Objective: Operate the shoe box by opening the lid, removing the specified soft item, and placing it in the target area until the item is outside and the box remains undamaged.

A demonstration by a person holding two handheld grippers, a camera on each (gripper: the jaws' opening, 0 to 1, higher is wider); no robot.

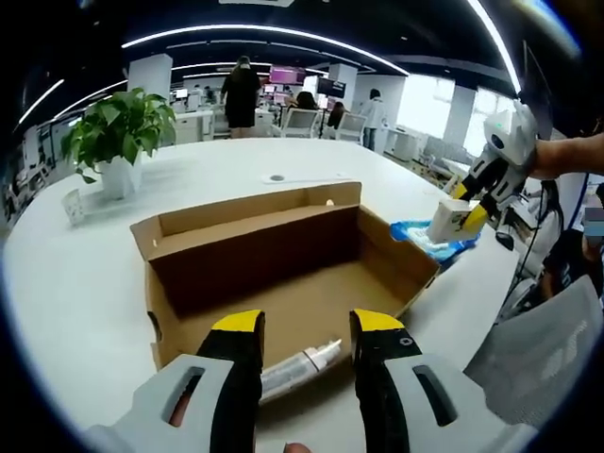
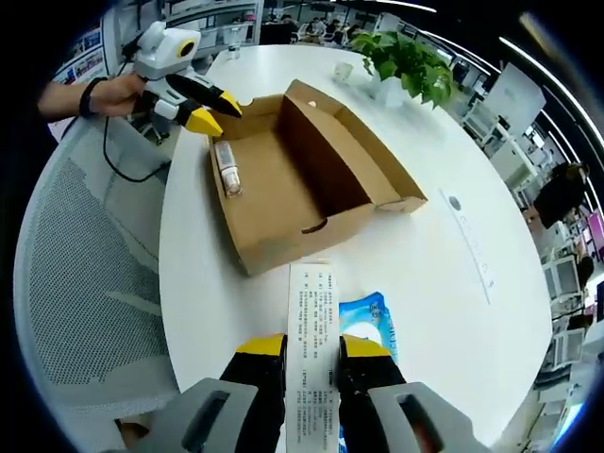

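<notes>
Open brown cardboard shoe box (image 2: 302, 179) sits on the round white table (image 2: 453, 283), lid folded back. Right gripper (image 2: 312, 363) is clamped on a long white tube with printed text (image 2: 314, 340), held above a blue soft pack (image 2: 370, 323) lying on the table beside the box. Left gripper (image 1: 307, 330) hovers with jaws apart over the box's near edge, above a small white tube (image 1: 300, 364) on the box floor. Potted green plant (image 1: 118, 137) stands beyond.

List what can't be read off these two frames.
- Tube in the box: left gripper view, label too small, its near end hidden behind the left gripper.
- White carton: right gripper view, print unreadable, lower end behind the right gripper.
- Blue pack: right gripper view, partly covered by carton.
</notes>
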